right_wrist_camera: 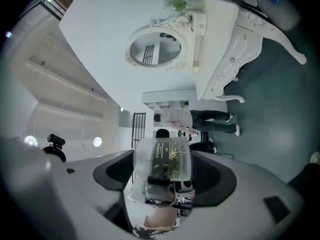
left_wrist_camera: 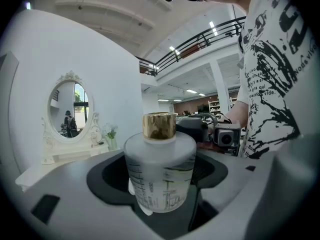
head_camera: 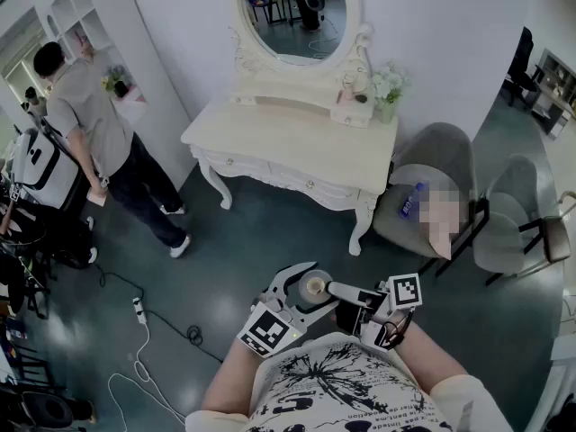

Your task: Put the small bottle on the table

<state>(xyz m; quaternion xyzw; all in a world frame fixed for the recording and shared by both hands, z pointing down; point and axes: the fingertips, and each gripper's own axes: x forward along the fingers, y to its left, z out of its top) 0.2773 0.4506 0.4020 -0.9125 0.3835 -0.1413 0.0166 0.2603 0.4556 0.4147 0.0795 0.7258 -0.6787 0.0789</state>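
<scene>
The small bottle (head_camera: 315, 285) is frosted glass with a gold cap. It hangs in the air close to the person's chest, between both grippers, which face each other. My left gripper (head_camera: 310, 289) has its curved jaws around it. In the left gripper view the bottle (left_wrist_camera: 160, 174) stands upright between the dark pads (left_wrist_camera: 107, 176), which lie against its sides. My right gripper (head_camera: 336, 293) reaches in from the right. In the right gripper view the bottle (right_wrist_camera: 162, 164) fills the gap between the pads (right_wrist_camera: 215, 179). The white dressing table (head_camera: 270, 142) stands ahead across the floor.
An oval mirror (head_camera: 297, 12) and a vase of flowers (head_camera: 387, 88) sit at the table's back. Two grey chairs (head_camera: 432, 156) (head_camera: 522, 205) stand to its right, one with a water bottle (head_camera: 411, 201). A person (head_camera: 90, 124) stands at left. A power strip (head_camera: 139, 310) lies on the floor.
</scene>
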